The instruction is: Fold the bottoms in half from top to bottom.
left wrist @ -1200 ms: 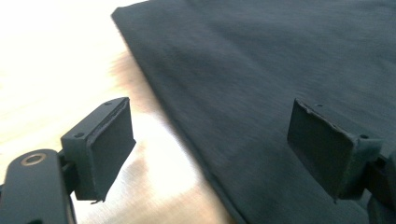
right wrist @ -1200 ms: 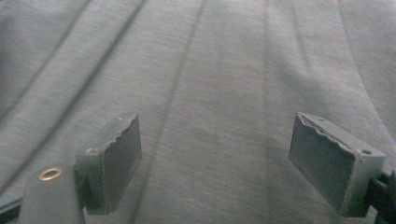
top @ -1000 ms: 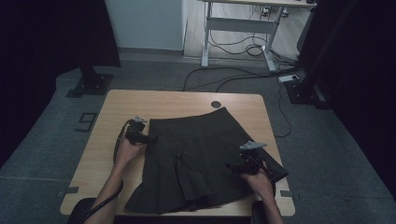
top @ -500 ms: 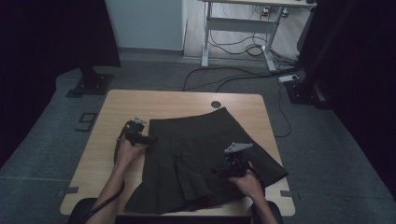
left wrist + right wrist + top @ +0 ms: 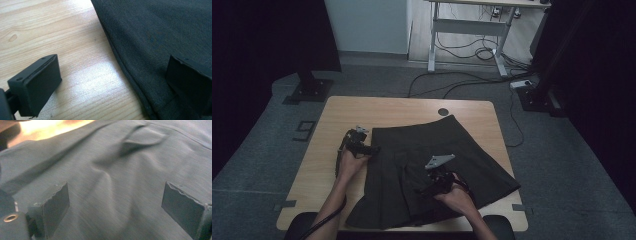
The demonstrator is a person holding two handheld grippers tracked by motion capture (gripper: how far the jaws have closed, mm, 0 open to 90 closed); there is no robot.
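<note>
While the dark pleated fabric skirt (image 5: 432, 170) lay spread flat on the light wooden desk (image 5: 337, 112), both tools stood released.
The left hand-held gripper (image 5: 112, 75) straddled the skirt's side edge, apparently ready to pinch it; the right hand-held gripper (image 5: 115, 202), its jaws just widened, hovered empty over the pleats.

Skirt (image 5: 160, 32) dark matt woven cloth; table (image 5: 57, 32) smooth light wood, faint sheen.
</note>
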